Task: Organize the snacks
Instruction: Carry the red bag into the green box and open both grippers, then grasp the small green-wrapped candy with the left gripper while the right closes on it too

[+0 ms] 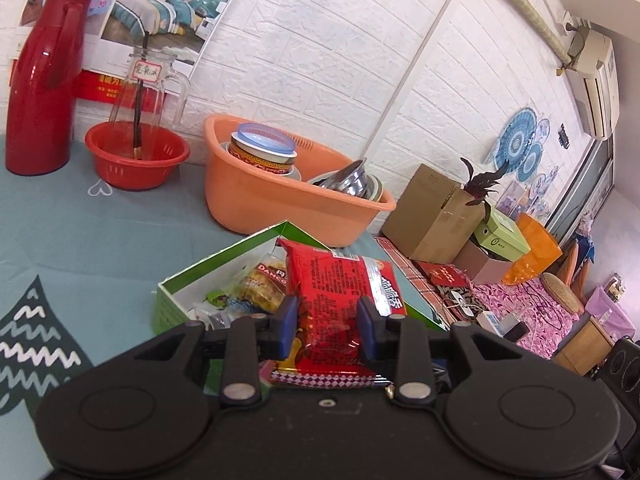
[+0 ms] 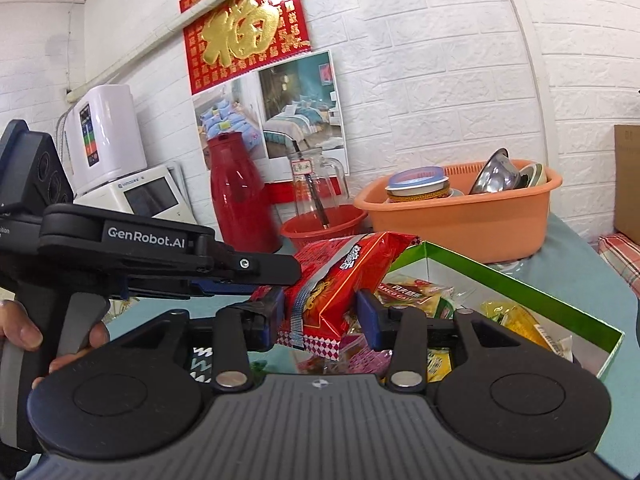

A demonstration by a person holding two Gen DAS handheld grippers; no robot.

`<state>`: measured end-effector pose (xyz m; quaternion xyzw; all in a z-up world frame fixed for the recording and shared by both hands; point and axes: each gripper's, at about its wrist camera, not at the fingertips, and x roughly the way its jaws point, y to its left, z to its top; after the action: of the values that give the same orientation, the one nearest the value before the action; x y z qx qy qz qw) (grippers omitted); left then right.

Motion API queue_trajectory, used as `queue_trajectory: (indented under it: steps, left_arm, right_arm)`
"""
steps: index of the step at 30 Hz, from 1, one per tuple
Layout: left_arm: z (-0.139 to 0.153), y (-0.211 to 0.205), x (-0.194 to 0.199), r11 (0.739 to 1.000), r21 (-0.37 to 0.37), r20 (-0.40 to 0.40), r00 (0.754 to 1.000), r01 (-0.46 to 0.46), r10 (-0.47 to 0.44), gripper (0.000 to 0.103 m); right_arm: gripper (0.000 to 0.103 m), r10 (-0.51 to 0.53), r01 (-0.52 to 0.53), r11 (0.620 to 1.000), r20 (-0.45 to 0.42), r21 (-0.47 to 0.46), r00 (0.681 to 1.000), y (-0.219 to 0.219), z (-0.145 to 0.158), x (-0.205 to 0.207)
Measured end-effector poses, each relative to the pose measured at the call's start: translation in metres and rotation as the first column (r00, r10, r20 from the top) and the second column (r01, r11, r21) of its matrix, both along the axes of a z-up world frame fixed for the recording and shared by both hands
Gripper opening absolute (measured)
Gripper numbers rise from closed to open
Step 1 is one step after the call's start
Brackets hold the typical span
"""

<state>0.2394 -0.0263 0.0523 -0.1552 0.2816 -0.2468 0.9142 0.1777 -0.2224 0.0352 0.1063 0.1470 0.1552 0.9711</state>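
I am holding a red snack bag point(image 1: 340, 300) with both claws, and it hangs over the near edge of the green box point(image 1: 224, 256), low in the middle of both pictures. My left gripper point(image 1: 328, 326) is clamped on the bag, its blue pads pinching it on both sides. In the right wrist picture I see that same claw reach in from the left, gripping the bag's end. My right gripper point(image 2: 320, 320) has the bag between its fingers too; its left pad looks pressed on the bag, but I cannot tell if the right pad touches. I think the job now is to lay this bag down in the box, beside the yellow snacks point(image 2: 516, 320) already there. To do it well, I would keep the bag flat and lower both hands together, so it does not twist or tear. The box walls are thin and could get knocked, so I would come straight down from above. The orange tub point(image 1: 256, 196) sits close behind the box, so there is little room that way. The blue tablecloth point(image 1: 80, 240) on the left of the left wrist picture has open room.
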Motion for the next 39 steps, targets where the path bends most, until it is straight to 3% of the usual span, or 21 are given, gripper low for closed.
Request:
queue_trajectory:
  steps: [5, 6, 7, 8, 9, 11, 13, 20, 25, 32, 39]
  left_arm:
    - [-0.012, -0.003, 0.025, 1.000, 0.011, -0.017, 1.000, -0.003, 0.003, 0.035]
    - [-0.015, -0.003, 0.029, 1.000, 0.026, -0.023, 1.000, -0.010, 0.011, 0.042]
    - [-0.019, -0.003, 0.032, 0.999, 0.039, -0.036, 0.999, -0.025, 0.026, 0.070]
    - [-0.021, 0.000, 0.033, 0.998, 0.046, -0.048, 0.998, -0.042, 0.044, 0.090]
    - [-0.023, 0.003, 0.031, 0.997, 0.046, -0.048, 0.997, -0.056, 0.058, 0.103]
    - [-0.024, 0.010, 0.024, 0.996, 0.046, -0.027, 0.997, -0.077, 0.079, 0.103]
    - [-0.023, 0.012, 0.021, 0.995, 0.061, -0.026, 0.996, -0.078, 0.080, 0.103]
    - [-0.012, 0.022, 0.003, 0.994, 0.059, -0.019, 0.996, -0.091, 0.092, 0.103]
    - [-0.010, 0.030, -0.016, 0.991, 0.078, -0.009, 0.994, -0.107, 0.108, 0.103]
    - [-0.031, 0.039, -0.032, 0.979, 0.155, -0.038, 0.990, -0.131, 0.138, 0.103]
    - [-0.062, 0.043, -0.012, 0.962, 0.208, -0.107, 0.974, -0.175, 0.200, 0.103]
  right_arm:
    - [0.075, -0.020, 0.020, 1.000, -0.050, -0.005, 0.999, -0.001, -0.007, 0.028]
    - [0.077, -0.018, 0.017, 1.000, -0.068, -0.014, 0.997, 0.000, -0.010, 0.034]
    - [0.082, -0.019, 0.016, 0.999, -0.087, -0.030, 0.996, 0.001, -0.013, 0.039]
    - [0.084, -0.035, 0.030, 0.998, -0.100, -0.051, 0.994, 0.001, -0.016, 0.041]
    - [0.085, -0.047, 0.041, 0.998, -0.106, -0.053, 0.993, -0.001, -0.018, 0.040]
    - [0.088, -0.033, 0.032, 0.999, -0.083, -0.015, 0.996, -0.006, -0.017, 0.037]
    - [0.092, -0.051, 0.048, 0.998, -0.071, -0.035, 0.996, -0.004, -0.016, 0.033]
    - [0.092, -0.046, 0.042, 0.996, -0.047, -0.078, 0.998, 0.005, -0.011, 0.014]
    - [0.103, -0.036, 0.036, 0.997, -0.004, -0.069, 0.999, 0.009, -0.003, -0.014]
    - [0.103, 0.055, -0.056, 0.998, -0.009, -0.016, 0.998, 0.022, -0.009, -0.052]
    - [0.103, 0.092, -0.093, 0.996, -0.077, -0.004, 0.993, 0.030, -0.030, -0.069]
